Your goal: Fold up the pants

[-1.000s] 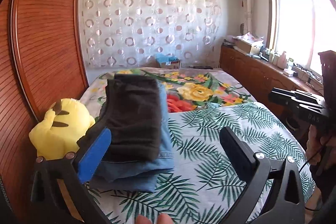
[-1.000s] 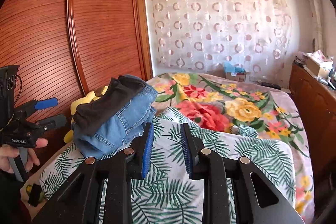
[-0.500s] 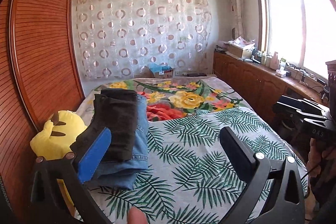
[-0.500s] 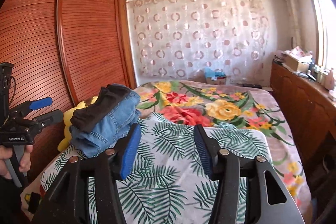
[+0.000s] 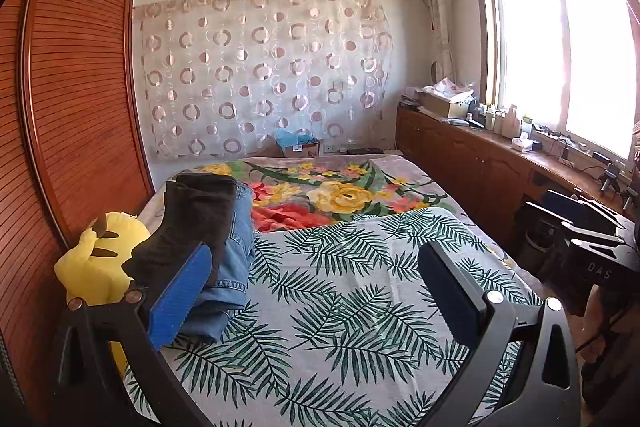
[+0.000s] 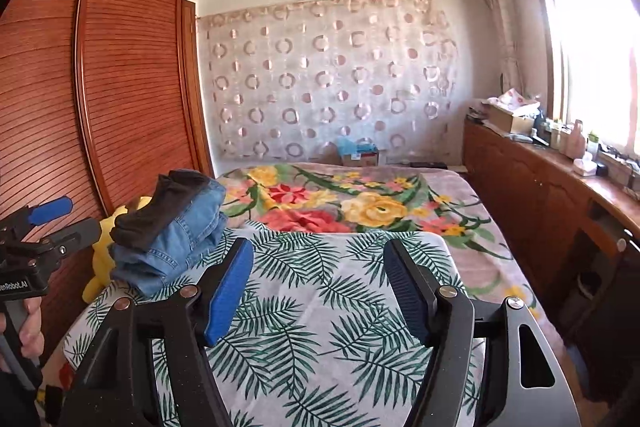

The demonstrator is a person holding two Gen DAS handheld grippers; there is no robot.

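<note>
Folded dark brown pants (image 5: 192, 223) lie on top of folded blue jeans (image 5: 230, 267) in a stack at the left side of the bed; the stack also shows in the right wrist view, brown pants (image 6: 164, 207) over jeans (image 6: 176, 247). My left gripper (image 5: 316, 279) is open and empty, held above the leaf-print sheet (image 5: 340, 307), right of the stack. My right gripper (image 6: 320, 279) is open and empty above the same sheet (image 6: 320, 327). Each gripper shows at the edge of the other's view: the right one (image 5: 580, 227) and the left one (image 6: 52, 219).
A yellow plush toy (image 5: 96, 259) sits between the stack and the wooden wardrobe (image 5: 72, 107) on the left. A floral blanket (image 5: 340, 187) covers the far bed. A wooden counter (image 5: 480, 155) with clutter runs under the window on the right.
My right gripper has opened from nearly shut to wide. Both grippers have pulled back and up from the stack, which looks smaller now. The stack has not moved.
</note>
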